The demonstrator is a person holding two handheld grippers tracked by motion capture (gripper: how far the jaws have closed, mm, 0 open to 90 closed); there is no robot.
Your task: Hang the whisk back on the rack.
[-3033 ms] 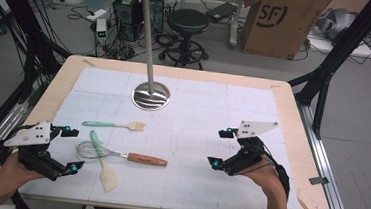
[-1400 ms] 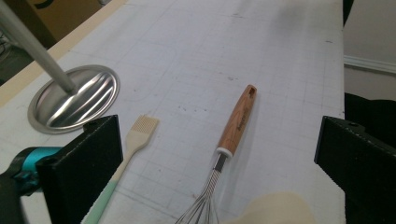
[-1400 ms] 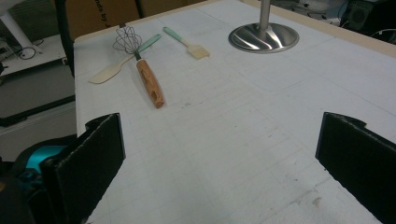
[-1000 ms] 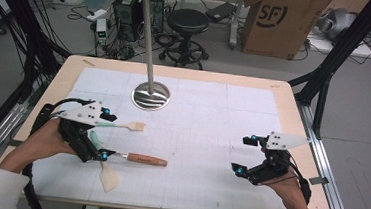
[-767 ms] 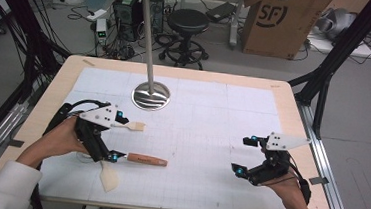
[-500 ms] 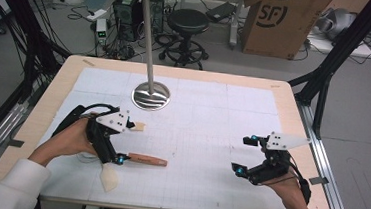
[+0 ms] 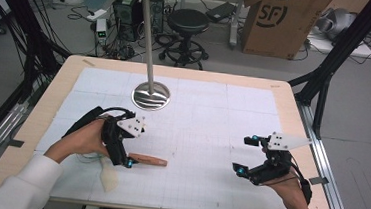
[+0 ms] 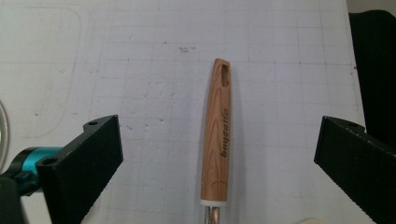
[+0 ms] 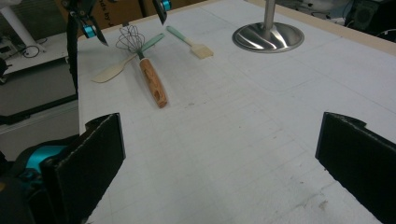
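Note:
A whisk with a wooden handle [image 7: 148, 160] lies on the white mat [image 7: 201, 136], its wire head under my left gripper [image 7: 130, 148]. In the left gripper view the handle [image 8: 217, 135] runs straight up between the two wide-apart jaws of the left gripper [image 8: 217, 133], touching neither. The right gripper [image 7: 242, 154] hovers open over bare mat at the right, with nothing between the jaws of the right gripper [image 9: 219, 140]. Farther off in the right gripper view lie the whisk [image 9: 152, 81] and the left gripper [image 9: 121, 14] above it.
A cream-headed spatula [image 7: 109, 175] with a green handle [image 9: 154, 41] crosses under the whisk. A pastry brush [image 9: 192, 43] lies beside them. A steel stand base [image 7: 150, 96] with a tall pole sits at the back centre. The table's wooden edge [image 7: 36, 123] borders the mat.
My left gripper has travelled right from the table's left side to just above the whisk, jaws astride its handle. The right gripper moved slightly right early on, then held still.

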